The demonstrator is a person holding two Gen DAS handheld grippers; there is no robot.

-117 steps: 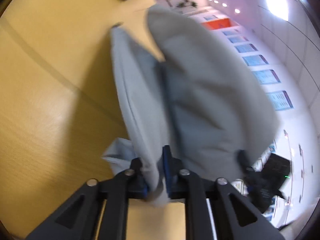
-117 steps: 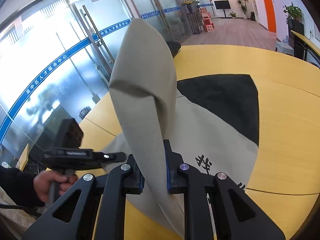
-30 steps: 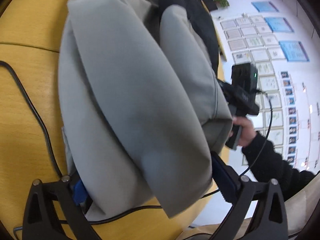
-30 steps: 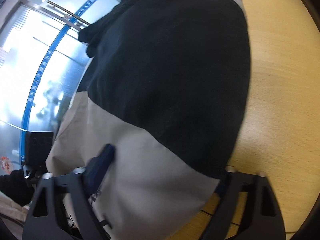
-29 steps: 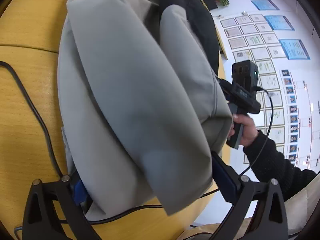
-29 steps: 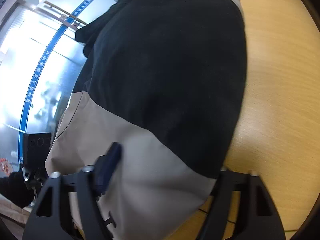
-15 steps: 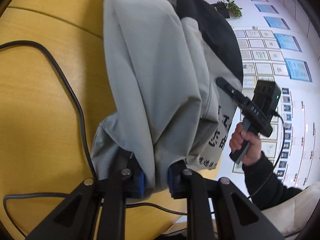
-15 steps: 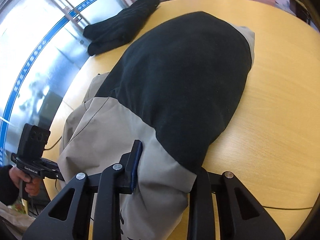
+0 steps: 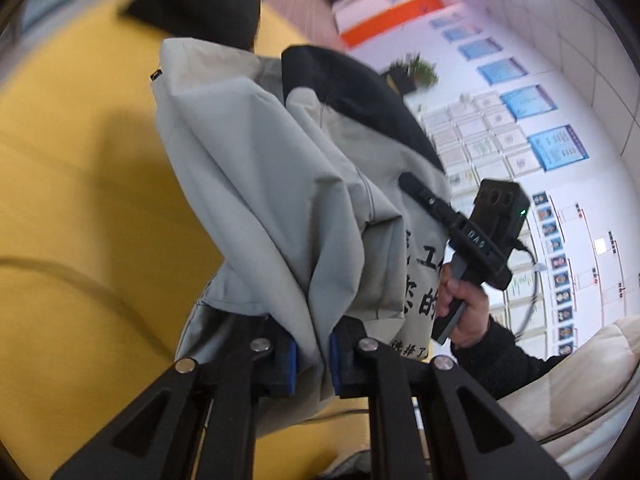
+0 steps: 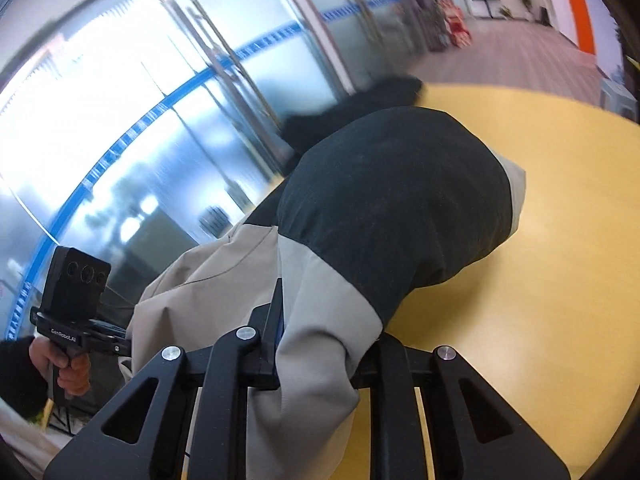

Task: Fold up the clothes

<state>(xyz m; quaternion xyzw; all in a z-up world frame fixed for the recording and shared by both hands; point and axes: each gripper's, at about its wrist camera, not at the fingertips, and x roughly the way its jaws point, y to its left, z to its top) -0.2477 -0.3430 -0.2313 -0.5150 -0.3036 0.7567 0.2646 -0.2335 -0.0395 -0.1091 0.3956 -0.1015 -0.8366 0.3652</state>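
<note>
A grey and black jacket (image 9: 280, 184) with black printed characters hangs folded over the yellow table (image 9: 72, 208). My left gripper (image 9: 312, 356) is shut on a grey fold of its near edge and holds it lifted. In the right wrist view the jacket (image 10: 392, 200) shows its black upper part and beige lower part. My right gripper (image 10: 320, 344) is shut on the beige edge, which bulges between the fingers. The right gripper also shows in the left wrist view (image 9: 472, 240), held by a hand at the jacket's right side.
A dark garment (image 9: 200, 0) lies on the far part of the table, also in the right wrist view (image 10: 360, 104). A cable (image 9: 80, 284) runs over the table at left. Glass doors (image 10: 180, 100) stand beyond the table edge.
Both grippers closed on the jacket's near edge within the last second. They have since lifted it, so the near part hangs off the table.
</note>
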